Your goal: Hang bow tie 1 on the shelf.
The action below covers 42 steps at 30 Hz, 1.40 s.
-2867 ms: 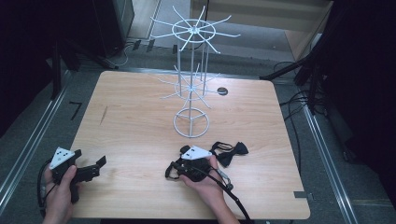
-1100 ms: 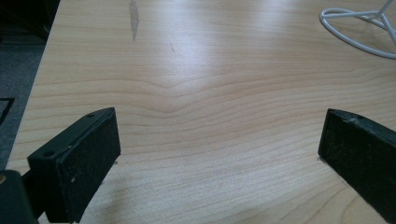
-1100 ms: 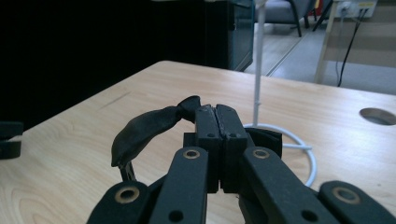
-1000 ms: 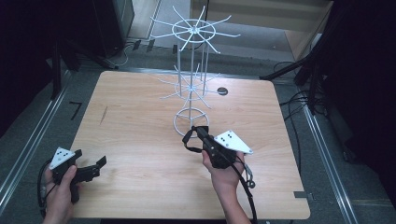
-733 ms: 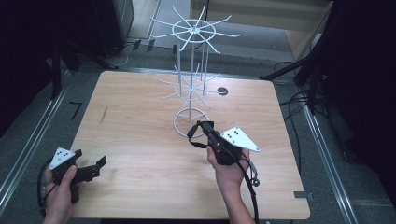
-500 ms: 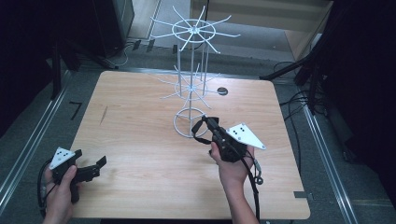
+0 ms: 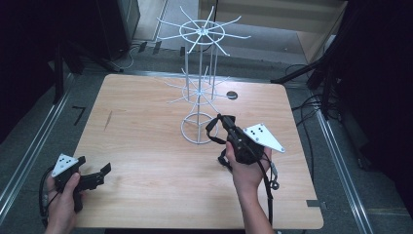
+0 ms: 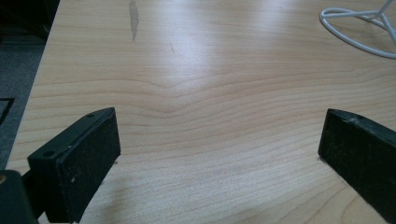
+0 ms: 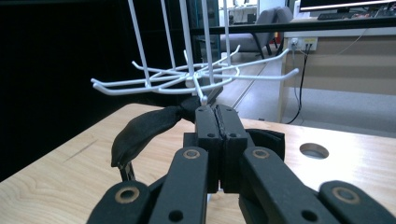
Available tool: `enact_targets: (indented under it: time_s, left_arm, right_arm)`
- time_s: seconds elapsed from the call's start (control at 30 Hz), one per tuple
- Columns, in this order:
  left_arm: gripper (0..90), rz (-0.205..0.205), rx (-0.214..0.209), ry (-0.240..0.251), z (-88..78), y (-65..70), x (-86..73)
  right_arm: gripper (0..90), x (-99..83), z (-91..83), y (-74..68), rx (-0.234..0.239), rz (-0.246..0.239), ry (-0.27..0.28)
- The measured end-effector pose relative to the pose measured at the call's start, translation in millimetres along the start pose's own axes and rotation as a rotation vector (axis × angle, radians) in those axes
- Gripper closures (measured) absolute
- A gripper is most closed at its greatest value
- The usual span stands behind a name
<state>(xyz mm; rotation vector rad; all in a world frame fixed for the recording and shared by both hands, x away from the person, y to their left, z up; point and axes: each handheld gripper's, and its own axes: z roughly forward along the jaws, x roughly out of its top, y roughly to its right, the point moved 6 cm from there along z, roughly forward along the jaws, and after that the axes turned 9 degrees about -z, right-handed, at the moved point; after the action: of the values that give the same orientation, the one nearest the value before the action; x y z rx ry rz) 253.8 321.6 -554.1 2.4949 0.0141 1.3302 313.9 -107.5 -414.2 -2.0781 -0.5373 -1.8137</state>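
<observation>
Right claw (image 7: 223, 120) carried black strap (image 9: 140, 128) to rack (image 7: 198, 92), clamped on it, left claw (image 8: 219, 154) wide open

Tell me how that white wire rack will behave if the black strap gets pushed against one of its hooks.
The wire rack is tall and thin on a small ring base, so it would probably tip or slide under a sideways push. Its open wire build suggests it is light. The black strap droops from the shut right claw, so it is likely floppy and would give way first.

The closed right tool (image 9: 215, 122) covers the middle of the black fabric bow-shaped piece (image 9: 144, 128); the tall white wire rack's (image 9: 187, 70) top runs beyond the frame.
</observation>
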Motion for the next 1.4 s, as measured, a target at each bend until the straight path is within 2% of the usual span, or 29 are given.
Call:
enact_targets:
  time_s: [0.37,1.17,1.4]
  left_arm:
    - [0.0,-0.001,-0.001,0.001,-0.1,-0.1,0.1]
    - [0.0,0.007,0.0,0.008,-0.3,-0.1,0.1]
    - [0.0,-0.008,-0.006,0.013,-3.2,-2.0,-0.4]
  right_arm:
    - [90.0,11.8,6.0,5.3,-0.015,-0.009,0.003]
    - [90.0,10.8,35.5,13.7,-0.017,0.014,-0.032]
    - [90.0,5.6,45.3,16.9,-0.021,0.025,-0.045]
